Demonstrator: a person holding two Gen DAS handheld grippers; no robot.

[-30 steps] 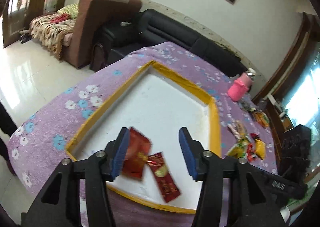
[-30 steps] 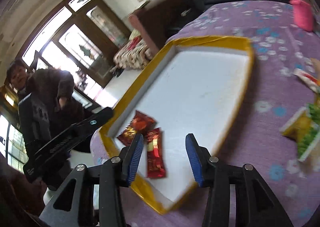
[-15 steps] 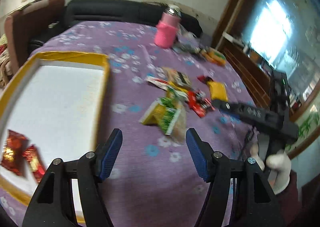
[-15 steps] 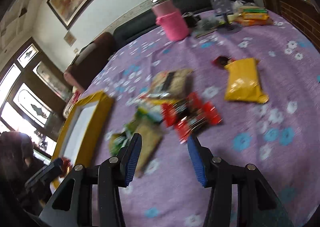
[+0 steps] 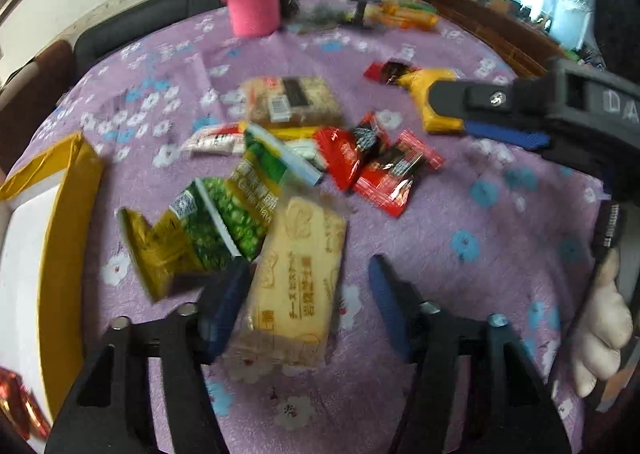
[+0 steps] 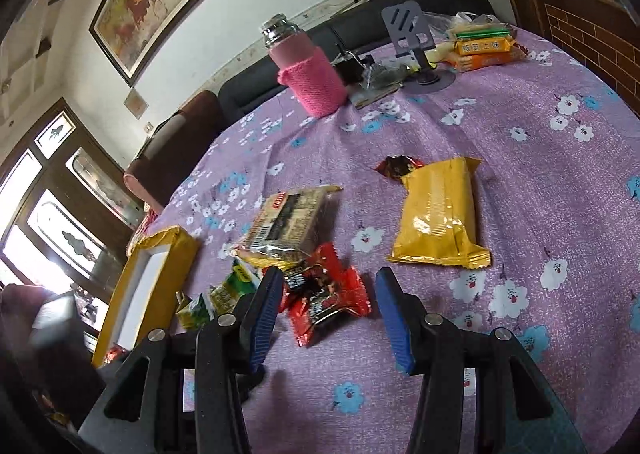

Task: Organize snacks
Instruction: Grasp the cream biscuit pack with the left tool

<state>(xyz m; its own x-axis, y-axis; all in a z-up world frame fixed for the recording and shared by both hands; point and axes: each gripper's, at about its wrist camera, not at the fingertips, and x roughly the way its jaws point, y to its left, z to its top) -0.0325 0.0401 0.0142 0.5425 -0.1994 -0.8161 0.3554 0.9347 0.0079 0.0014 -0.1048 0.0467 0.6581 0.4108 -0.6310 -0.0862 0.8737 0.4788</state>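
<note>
Snacks lie scattered on the purple flowered cloth. My left gripper [image 5: 308, 306] is open and empty, its jaws on either side of a beige biscuit pack [image 5: 298, 278]. Green pea packs [image 5: 216, 222] lie just left of it. My right gripper [image 6: 326, 312] is open and empty, just in front of several red candy packets [image 6: 324, 294], which also show in the left wrist view [image 5: 380, 166]. A yellow packet [image 6: 438, 214] and a brown cracker pack [image 6: 288, 222] lie beyond. The yellow-rimmed white tray [image 5: 66, 222] holds red packets [image 5: 16, 402] at its near corner.
A pink-sleeved flask [image 6: 310, 70] stands at the far side, with a grey phone stand [image 6: 416, 46] and orange biscuit boxes [image 6: 484, 48] to its right. A dark sofa runs behind the table. The right gripper's arm [image 5: 540, 110] crosses the left wrist view.
Both grippers have swung away from the tray, where the red packets stay, to the snack pile. The left has closed in on the beige biscuit pack, the right on the red packets.
</note>
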